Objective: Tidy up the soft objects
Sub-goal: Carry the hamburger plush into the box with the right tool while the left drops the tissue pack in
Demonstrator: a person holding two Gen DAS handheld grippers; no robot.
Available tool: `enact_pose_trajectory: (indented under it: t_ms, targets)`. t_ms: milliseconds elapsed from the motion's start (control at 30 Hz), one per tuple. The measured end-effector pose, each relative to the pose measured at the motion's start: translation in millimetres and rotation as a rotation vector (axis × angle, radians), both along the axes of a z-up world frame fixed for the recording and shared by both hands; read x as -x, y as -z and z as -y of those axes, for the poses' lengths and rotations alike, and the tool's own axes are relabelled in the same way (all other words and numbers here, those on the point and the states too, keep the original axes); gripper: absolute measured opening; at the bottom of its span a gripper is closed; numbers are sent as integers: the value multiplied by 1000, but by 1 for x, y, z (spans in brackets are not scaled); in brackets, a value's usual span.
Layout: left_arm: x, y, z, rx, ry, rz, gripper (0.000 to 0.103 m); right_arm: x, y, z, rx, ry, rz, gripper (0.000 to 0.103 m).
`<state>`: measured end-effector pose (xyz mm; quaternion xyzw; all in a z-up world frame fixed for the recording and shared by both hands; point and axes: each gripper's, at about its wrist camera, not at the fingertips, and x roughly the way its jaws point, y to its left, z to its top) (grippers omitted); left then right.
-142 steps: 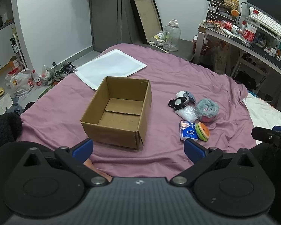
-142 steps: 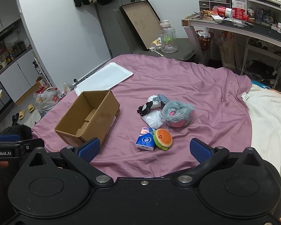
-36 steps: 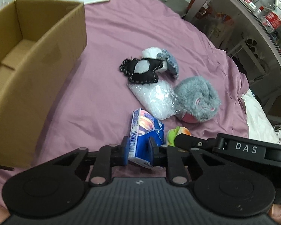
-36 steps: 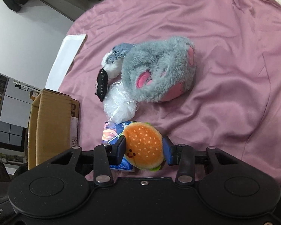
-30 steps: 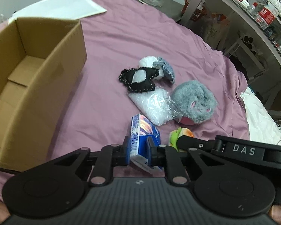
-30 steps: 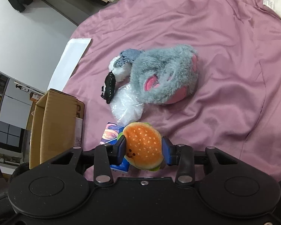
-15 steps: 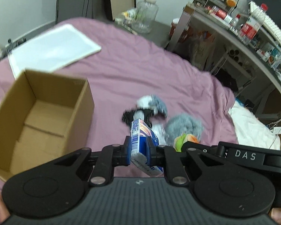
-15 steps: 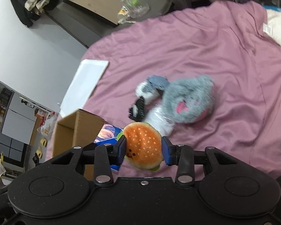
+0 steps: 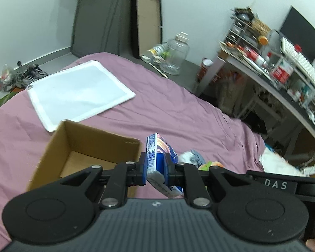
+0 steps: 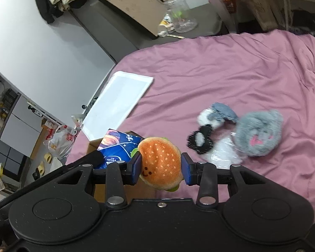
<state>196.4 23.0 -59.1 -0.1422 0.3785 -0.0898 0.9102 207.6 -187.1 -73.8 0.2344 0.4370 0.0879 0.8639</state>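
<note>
Between left tool fingers: blue tissue pack reading "Vinda".

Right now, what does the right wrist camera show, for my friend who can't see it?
The right gripper holds a burger plush between its blue fingers above a purple bed cover. Beside it is a blue tissue pack; a grey fluffy toy lies on the bed.
</note>
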Motion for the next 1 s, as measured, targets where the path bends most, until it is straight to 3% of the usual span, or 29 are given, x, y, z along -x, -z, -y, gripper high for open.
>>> enact_pose_trajectory:
  t_ms: [267,600,1000]
  targets:
    - [2,1,-39,53,-64,48,14,-11,-7,-47,22,-21,24,39]
    - [-10,22,-78,48,-133,1,14,-30,-3,-96,54,-59,15,39]
    - [-28,54,-101,51,-196,-87,15,-52,15,-124,72,-85,-30,39]
